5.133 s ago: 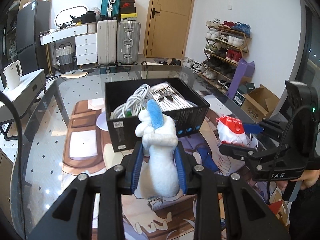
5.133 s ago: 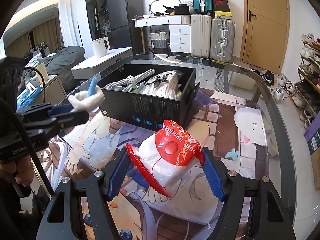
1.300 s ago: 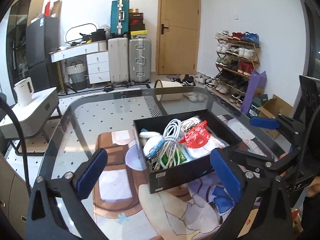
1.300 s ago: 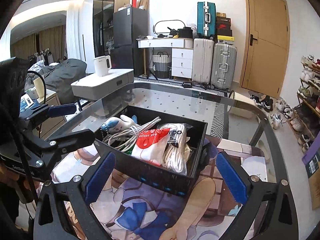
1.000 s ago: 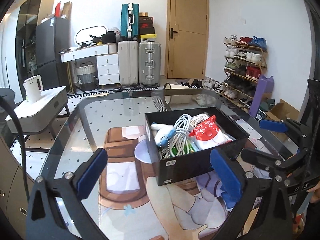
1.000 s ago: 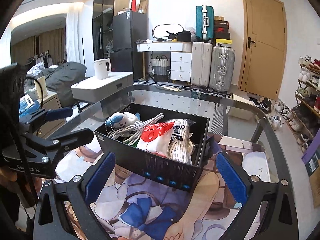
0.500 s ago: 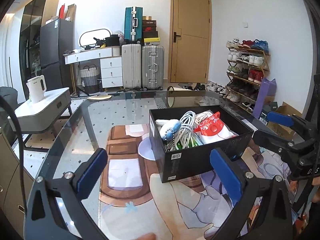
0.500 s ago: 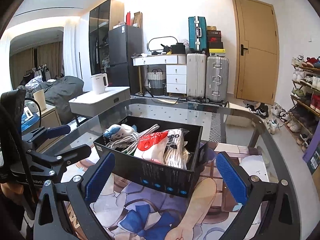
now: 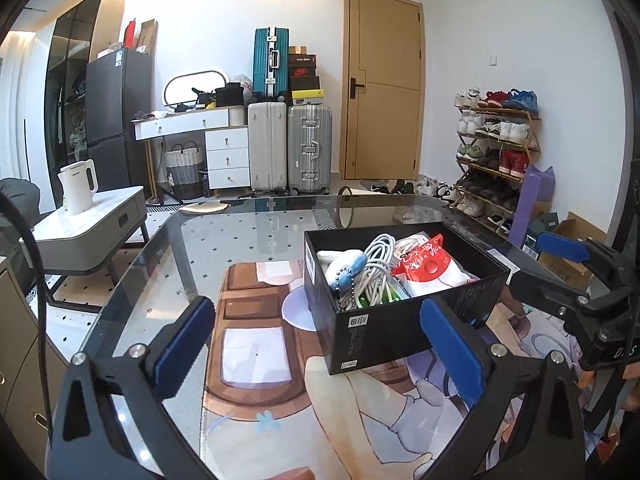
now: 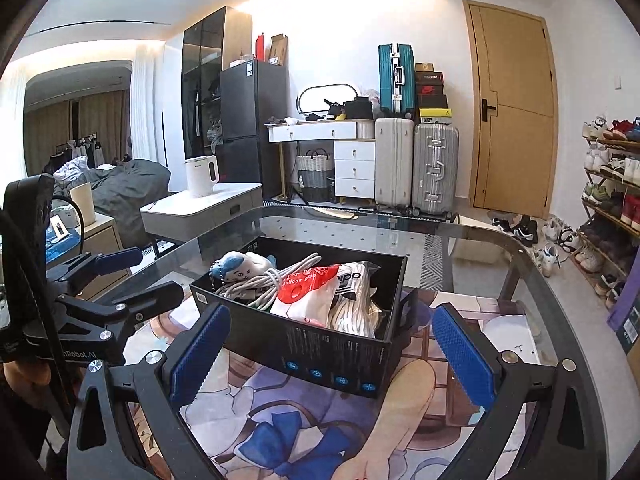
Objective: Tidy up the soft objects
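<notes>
Both grippers empty, jaws wide — left gripper (image 9: pixel 316 344) and right gripper (image 10: pixel 330 350) held above the printed mat (image 10: pixel 280 420), short of the black box (image 10: pixel 320 356)

Soft items sit inside the box: plush toy (image 10: pixel 244 266) at the left end, white cable coil (image 9: pixel 374 268) in the middle, red-and-white bag (image 10: pixel 308 294) and a clear packet (image 10: pixel 358 294) to the right

Step looks like the finish, judged from contents. To do it well: hold clear of the box rim, leave the load unsnagged

Box long axis runs left-right across the right wrist view, skewed — its far right corner points toward the door (image 10: pixel 514 116)
</notes>
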The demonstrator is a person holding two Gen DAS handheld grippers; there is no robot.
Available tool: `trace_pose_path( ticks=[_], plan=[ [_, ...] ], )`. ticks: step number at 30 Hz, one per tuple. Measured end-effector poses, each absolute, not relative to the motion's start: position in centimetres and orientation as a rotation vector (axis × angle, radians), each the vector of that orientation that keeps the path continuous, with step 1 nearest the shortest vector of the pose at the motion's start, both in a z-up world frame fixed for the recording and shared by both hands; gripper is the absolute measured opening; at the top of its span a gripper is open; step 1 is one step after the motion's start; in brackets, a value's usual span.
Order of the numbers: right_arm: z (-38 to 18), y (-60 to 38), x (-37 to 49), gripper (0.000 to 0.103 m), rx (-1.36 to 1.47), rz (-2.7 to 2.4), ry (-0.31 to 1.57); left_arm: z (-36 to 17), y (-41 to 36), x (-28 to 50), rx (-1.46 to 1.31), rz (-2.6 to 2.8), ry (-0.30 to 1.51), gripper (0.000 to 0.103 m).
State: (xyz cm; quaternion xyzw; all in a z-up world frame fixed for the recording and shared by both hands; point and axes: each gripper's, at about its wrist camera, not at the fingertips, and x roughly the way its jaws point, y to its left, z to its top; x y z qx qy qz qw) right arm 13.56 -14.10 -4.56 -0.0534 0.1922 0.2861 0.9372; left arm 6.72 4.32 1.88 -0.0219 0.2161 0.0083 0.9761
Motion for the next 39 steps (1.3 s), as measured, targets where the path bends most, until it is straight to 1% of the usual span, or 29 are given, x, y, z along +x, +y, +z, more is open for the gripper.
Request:
trace_pose_path(
  ticks=[15, 26, 39],
  plan=[
    [-5.5, -14.5, 13.4, 0.102, -0.085, 0.594, 0.377, 2.2, 4.3, 6.3, -0.049, 0.018, 0.425, 0.103],
    [-5.4, -14.1, 12.6, 0.102, -0.119, 0.574, 0.339, 2.3, 4.5, 6.1, -0.065, 0.014, 0.422, 0.103],
    [-5.3, -14.4, 12.3, 0.102, -0.107, 0.572, 0.338, 2.2, 4.6, 5.9, -0.068, 0.014, 0.409, 0.103]
  ],
)
